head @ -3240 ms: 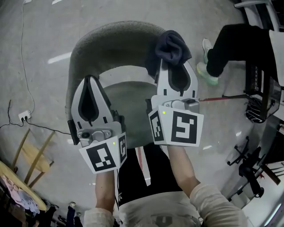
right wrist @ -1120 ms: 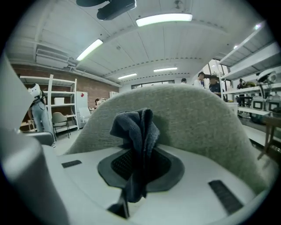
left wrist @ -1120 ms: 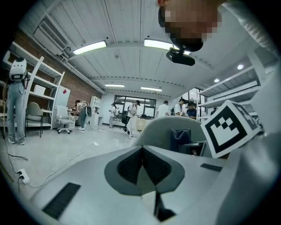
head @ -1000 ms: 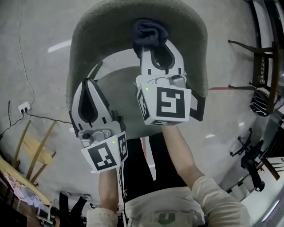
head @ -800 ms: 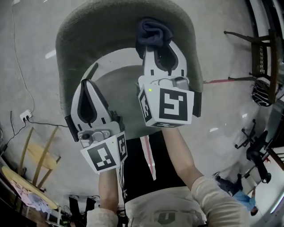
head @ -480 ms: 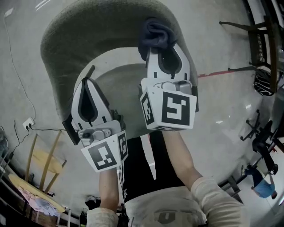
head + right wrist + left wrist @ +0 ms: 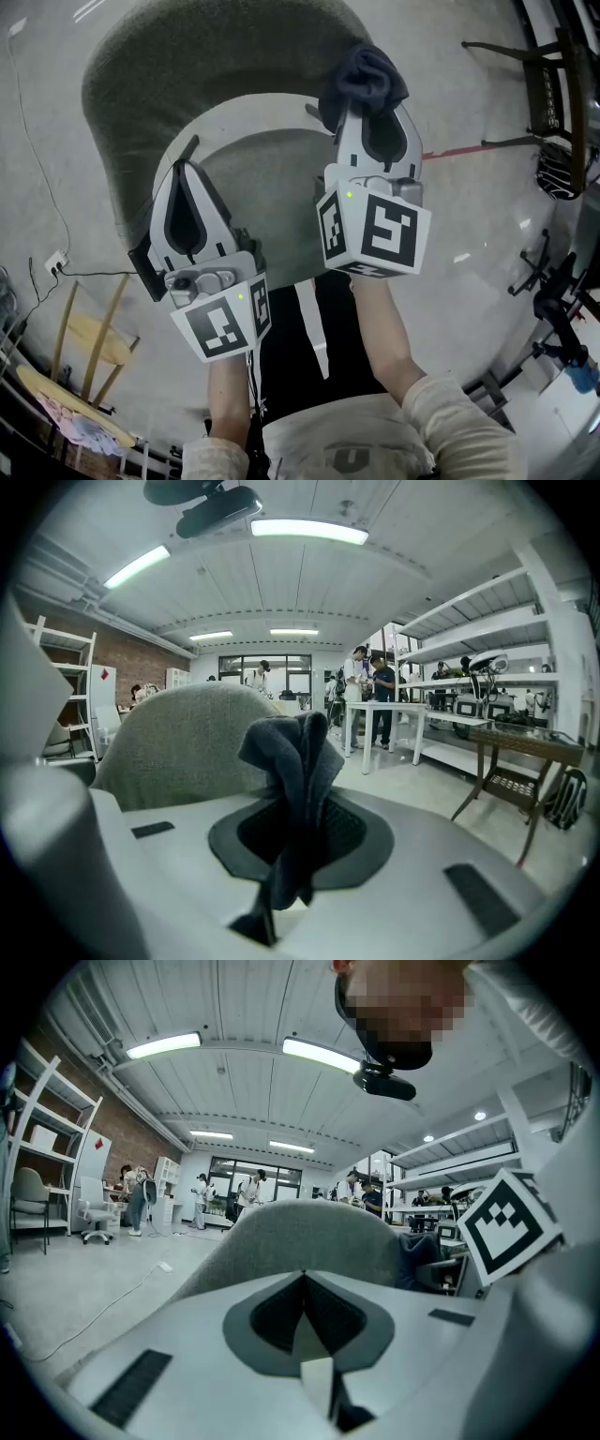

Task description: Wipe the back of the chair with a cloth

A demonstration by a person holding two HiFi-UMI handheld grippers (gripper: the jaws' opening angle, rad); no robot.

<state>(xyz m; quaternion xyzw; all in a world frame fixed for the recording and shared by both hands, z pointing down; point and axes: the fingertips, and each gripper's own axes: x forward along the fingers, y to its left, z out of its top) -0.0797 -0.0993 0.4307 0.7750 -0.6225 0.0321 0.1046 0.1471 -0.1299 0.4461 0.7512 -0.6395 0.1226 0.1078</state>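
Note:
The grey upholstered chair back [image 7: 169, 66] curves across the top of the head view, with the seat [image 7: 267, 197] below it. My right gripper [image 7: 367, 105] is shut on a bunched dark blue cloth [image 7: 366, 77], which rests against the right end of the chair back. In the right gripper view the cloth [image 7: 295, 761] stands up between the jaws, with the chair back [image 7: 178, 747] to its left. My left gripper [image 7: 187, 169] is shut on nothing, over the seat's left side. In the left gripper view the chair back [image 7: 309, 1237] rises just beyond the shut gripper [image 7: 303, 1276].
A wooden chair [image 7: 534, 66] stands at the far right, an office chair base [image 7: 562, 300] below it. A socket strip with cable [image 7: 56, 260] and a wooden stool [image 7: 84, 337] lie at the left. Shelves [image 7: 469, 714] and several people [image 7: 370, 700] show in the distance.
My right gripper has carried the cloth rightward along the chair back, from its middle to its right end. The left gripper has stayed in place.

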